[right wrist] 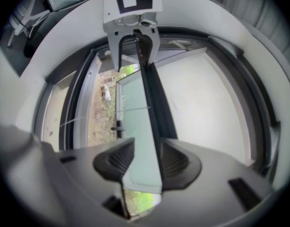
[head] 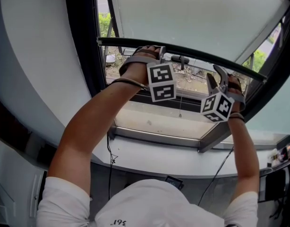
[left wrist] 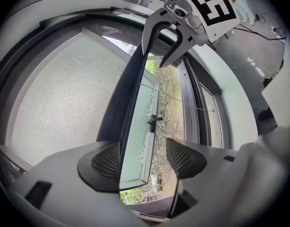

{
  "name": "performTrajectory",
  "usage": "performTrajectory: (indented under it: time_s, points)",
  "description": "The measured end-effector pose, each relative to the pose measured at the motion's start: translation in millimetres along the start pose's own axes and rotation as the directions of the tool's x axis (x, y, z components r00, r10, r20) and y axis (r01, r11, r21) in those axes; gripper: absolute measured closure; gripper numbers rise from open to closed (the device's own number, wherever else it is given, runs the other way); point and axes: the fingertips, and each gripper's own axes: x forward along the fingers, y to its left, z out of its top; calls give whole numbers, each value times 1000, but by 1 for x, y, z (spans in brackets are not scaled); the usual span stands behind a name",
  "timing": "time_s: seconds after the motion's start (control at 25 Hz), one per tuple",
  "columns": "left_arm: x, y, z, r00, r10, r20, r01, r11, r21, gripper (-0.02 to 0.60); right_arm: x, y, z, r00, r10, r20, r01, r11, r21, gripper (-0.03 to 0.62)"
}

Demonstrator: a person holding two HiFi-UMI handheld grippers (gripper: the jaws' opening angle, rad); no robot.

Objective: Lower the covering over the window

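Observation:
A pale roller shade hangs over the upper window and ends in a dark bottom bar. My left gripper reaches up to that bar left of its middle. In the left gripper view the bar runs between the jaws of the left gripper; one pad lies against it and a gap shows at the other. My right gripper meets the bar further right. In its own view the right gripper stands open astride the bar.
Below the bar the uncovered glass shows ground and plants outside. A window handle sits just under the bar. The grey sill and a curved white ledge lie beneath my arms, with a thin cable hanging at the left.

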Motion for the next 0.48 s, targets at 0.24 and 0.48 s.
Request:
performTrajectory:
  time_s: [0.24,0.48]
  points:
    - [0,-6,-4,1000,-9,-3,9,1000,-5,283,12,-2,3,1000,-9,-16,8,999,-35,414]
    - [6,-21,-7,999,-37,-19,37,999,-8,282,28,13,-7,996,49,-68,-55,995,-80,418]
